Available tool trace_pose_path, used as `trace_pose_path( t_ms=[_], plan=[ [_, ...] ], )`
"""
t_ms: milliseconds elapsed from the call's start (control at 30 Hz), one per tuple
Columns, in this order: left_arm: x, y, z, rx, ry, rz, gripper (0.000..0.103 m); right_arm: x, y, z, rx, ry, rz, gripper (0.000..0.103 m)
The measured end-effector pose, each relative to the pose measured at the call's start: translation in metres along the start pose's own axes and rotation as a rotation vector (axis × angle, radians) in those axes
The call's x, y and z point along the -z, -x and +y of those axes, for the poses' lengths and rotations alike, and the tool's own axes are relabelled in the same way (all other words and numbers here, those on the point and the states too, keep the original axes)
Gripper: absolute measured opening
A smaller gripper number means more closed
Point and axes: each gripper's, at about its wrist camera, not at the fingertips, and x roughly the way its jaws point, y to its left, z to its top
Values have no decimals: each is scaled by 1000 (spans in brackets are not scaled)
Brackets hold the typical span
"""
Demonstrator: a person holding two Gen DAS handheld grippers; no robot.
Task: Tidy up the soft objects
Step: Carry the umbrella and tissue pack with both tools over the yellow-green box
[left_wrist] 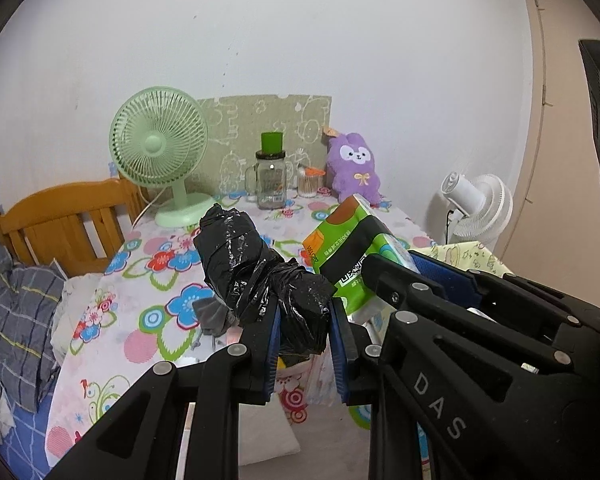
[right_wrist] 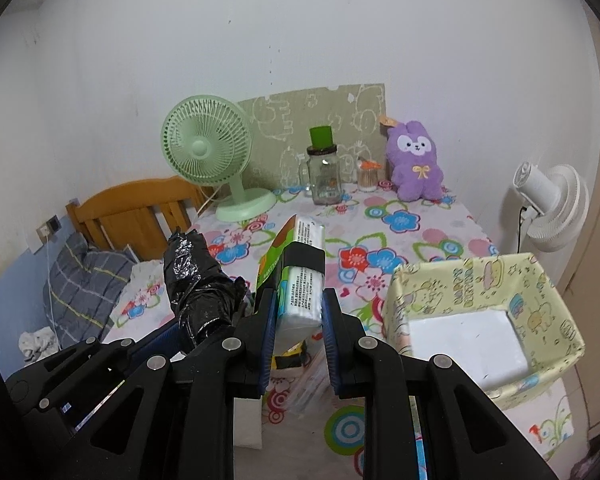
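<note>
My left gripper point(left_wrist: 305, 320) is shut on a black plastic-bag roll point(left_wrist: 256, 264), held up above the flowered table point(left_wrist: 148, 304). The roll also shows at the left of the right wrist view point(right_wrist: 200, 284). My right gripper point(right_wrist: 300, 312) is shut on a green tissue pack point(right_wrist: 298, 268), held above the table beside the left gripper; the pack shows in the left wrist view too point(left_wrist: 352, 244). A purple plush rabbit point(right_wrist: 414, 160) sits at the table's back right. A yellow patterned fabric box point(right_wrist: 488, 320), open and white inside, stands at the right.
A green desk fan point(right_wrist: 208, 152), a glass jar with green lid point(right_wrist: 324, 176) and a small cotton-swab jar point(right_wrist: 368, 176) stand at the back. A white fan point(right_wrist: 552, 204) is off the table's right. A wooden bed headboard point(right_wrist: 132, 212) and grey pillow point(right_wrist: 84, 284) lie left.
</note>
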Motion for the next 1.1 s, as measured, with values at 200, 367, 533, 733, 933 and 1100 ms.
trace_pose_path(
  t_ms=[200,367,533,733,933,1100],
  plan=[
    [-5,0,-14,8,-7,-6,21,-5,8,-14,10,0,-9,25],
    [-8,-4,-27,20,-12,-9,21,-7,13,-27,22,-2,-14,25],
    [-10,-12,-40,32,-19,-7,21,-9,13,-43,37,-9,-14,23],
    [-12,-23,-55,46,-40,4,21,-10,9,-62,49,-23,-9,23],
    [-18,-33,-73,76,-62,11,21,-12,9,-83,74,-46,-17,23],
    [-22,-44,-87,103,-76,20,21,-14,9,-98,97,-60,-20,23]
  ],
)
